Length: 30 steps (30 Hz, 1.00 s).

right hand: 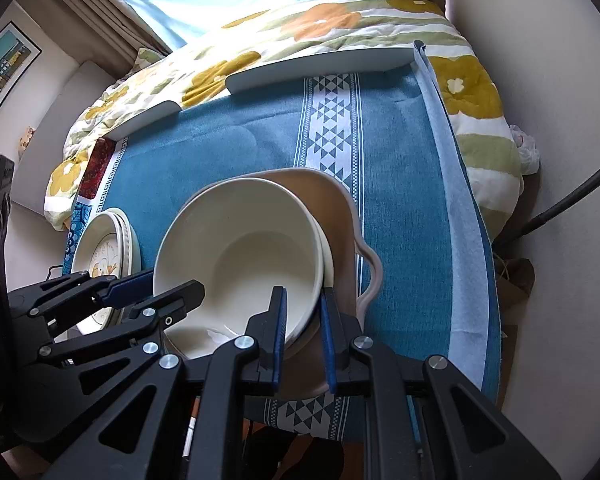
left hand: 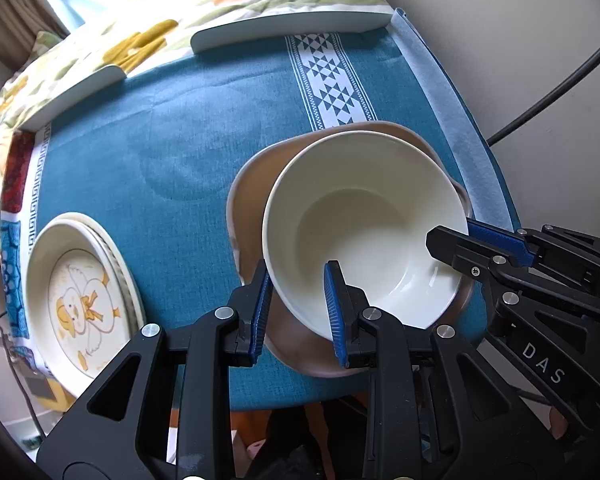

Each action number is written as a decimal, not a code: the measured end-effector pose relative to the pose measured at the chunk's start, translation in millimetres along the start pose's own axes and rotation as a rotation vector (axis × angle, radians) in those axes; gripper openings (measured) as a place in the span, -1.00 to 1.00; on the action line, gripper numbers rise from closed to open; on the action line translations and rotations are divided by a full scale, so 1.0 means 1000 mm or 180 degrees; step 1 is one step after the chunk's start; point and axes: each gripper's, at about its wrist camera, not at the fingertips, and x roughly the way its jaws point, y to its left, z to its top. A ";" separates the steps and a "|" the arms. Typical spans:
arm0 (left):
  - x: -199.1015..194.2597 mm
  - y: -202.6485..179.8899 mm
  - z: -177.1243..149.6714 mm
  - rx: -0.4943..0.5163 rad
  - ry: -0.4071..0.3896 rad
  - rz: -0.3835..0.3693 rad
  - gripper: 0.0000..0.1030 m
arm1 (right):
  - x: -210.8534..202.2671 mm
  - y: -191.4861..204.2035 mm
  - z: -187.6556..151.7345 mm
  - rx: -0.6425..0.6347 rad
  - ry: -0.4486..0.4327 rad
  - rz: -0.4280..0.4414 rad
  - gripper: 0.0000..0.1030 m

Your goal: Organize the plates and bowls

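A cream bowl [left hand: 364,224] sits tilted inside a larger beige bowl with a wavy handle [left hand: 252,196] on the blue cloth. My left gripper [left hand: 300,304] straddles the cream bowl's near rim, jaws apart, one finger inside and one outside. My right gripper [right hand: 304,332] straddles the same bowl's [right hand: 240,248] rim on its right side, jaws apart; a second cream bowl's rim shows under it inside the beige bowl [right hand: 340,208]. The right gripper also shows in the left wrist view [left hand: 460,236]. A stack of cream plates with a chick picture [left hand: 80,292] lies at the left.
The table with the blue patterned cloth [left hand: 172,132] has a white raised rim [left hand: 292,26] at the far side. A flowered quilt [right hand: 340,20] lies beyond it. A wall and a black cable [left hand: 560,92] are on the right. The table's near edge is under the grippers.
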 end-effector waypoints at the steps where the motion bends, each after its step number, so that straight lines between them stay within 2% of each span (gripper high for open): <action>1: 0.000 0.000 0.000 0.0002 -0.0008 -0.0003 -0.57 | 0.000 0.000 0.000 0.0009 0.0001 0.0003 -0.71; 6: -0.010 0.007 0.000 -0.0034 -0.0090 -0.0076 -0.57 | -0.006 -0.002 0.001 0.0078 -0.0048 0.0044 -0.71; 14: -0.062 0.034 0.004 -0.0076 -0.0519 -0.0119 -0.56 | -0.053 -0.003 0.007 0.0072 -0.0389 0.0128 -0.71; 16: -0.075 0.040 0.004 -0.0040 -0.0613 -0.0128 -0.55 | -0.066 -0.001 0.007 -0.0008 -0.0499 0.0093 -0.39; 17: -0.080 0.043 0.004 -0.0029 -0.0640 -0.0157 -0.52 | -0.073 0.000 0.007 -0.0057 -0.0570 0.0050 0.19; 18: -0.083 0.046 0.003 -0.0018 -0.0645 -0.0198 -0.42 | -0.080 0.001 0.005 -0.0095 -0.0675 0.0007 0.70; 19: -0.085 0.050 0.001 -0.0013 -0.0636 -0.0226 -0.15 | -0.087 0.001 0.002 -0.0124 -0.0790 -0.0019 0.81; 20: -0.086 0.053 0.000 -0.0016 -0.0645 -0.0237 0.07 | -0.093 0.001 0.000 -0.0161 -0.0889 -0.0029 0.81; 21: -0.088 0.057 -0.002 -0.0023 -0.0680 -0.0235 0.55 | -0.098 0.000 -0.003 -0.0209 -0.0962 -0.0051 0.81; 22: -0.091 0.059 -0.006 -0.0030 -0.0752 -0.0224 0.77 | -0.101 -0.001 -0.004 -0.0246 -0.0989 -0.0096 0.81; 24: -0.094 0.061 -0.013 0.0027 -0.0851 -0.0224 0.82 | -0.104 -0.003 -0.006 -0.0310 -0.0971 -0.0186 0.81; 25: -0.093 0.061 -0.015 0.0080 -0.0819 -0.0216 0.82 | -0.104 -0.004 -0.008 -0.0334 -0.0950 -0.0217 0.81; 27: -0.086 0.058 -0.019 0.0228 -0.0662 -0.0222 0.82 | -0.102 -0.006 -0.010 -0.0416 -0.0862 -0.0269 0.81; 30: -0.072 0.055 -0.026 0.0463 -0.0395 -0.0243 0.82 | -0.088 -0.005 -0.011 -0.0660 -0.0455 -0.0498 0.81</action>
